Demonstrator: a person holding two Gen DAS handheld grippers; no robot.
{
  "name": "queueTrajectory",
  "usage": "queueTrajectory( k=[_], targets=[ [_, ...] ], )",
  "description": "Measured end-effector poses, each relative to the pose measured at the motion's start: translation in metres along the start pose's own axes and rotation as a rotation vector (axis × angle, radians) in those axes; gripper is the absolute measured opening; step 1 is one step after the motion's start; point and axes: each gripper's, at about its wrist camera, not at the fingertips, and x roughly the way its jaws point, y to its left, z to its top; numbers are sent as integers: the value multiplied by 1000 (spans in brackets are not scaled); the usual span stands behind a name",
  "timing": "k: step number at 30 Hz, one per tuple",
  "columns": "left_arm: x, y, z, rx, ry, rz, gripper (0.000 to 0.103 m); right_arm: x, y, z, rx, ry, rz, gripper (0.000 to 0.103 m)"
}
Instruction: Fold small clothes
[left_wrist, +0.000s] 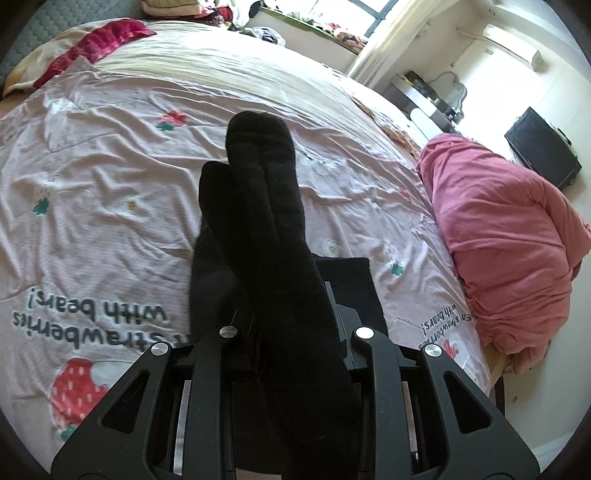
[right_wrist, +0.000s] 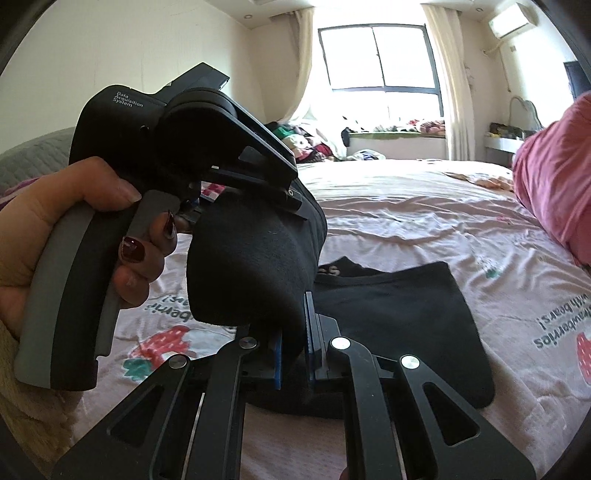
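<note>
Black socks (left_wrist: 258, 206) are held above the pink bed sheet (left_wrist: 110, 155). My left gripper (left_wrist: 291, 332) is shut on them, and they stick forward past its fingers, hiding the tips. In the right wrist view my right gripper (right_wrist: 295, 343) is shut on the other end of the same black socks (right_wrist: 243, 269), between its blue pads (right_wrist: 309, 332). The left gripper's body (right_wrist: 177, 140) and the hand holding it are just ahead on the left. Another black garment (right_wrist: 399, 321) lies flat on the sheet under my right gripper.
A pink bundle of clothes (left_wrist: 506, 236) lies at the bed's right edge. A red and cream pillow (left_wrist: 74, 55) is at the head. A cluttered window ledge (right_wrist: 388, 129) and white dresser (left_wrist: 428, 99) stand beyond the bed.
</note>
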Motion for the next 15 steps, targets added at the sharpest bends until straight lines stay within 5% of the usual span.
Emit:
queueTrajectory(
  k=[15],
  targets=[
    [62,-44,-8,54,111,33,19,5,-60,-19,178,58,-35,8]
  ],
)
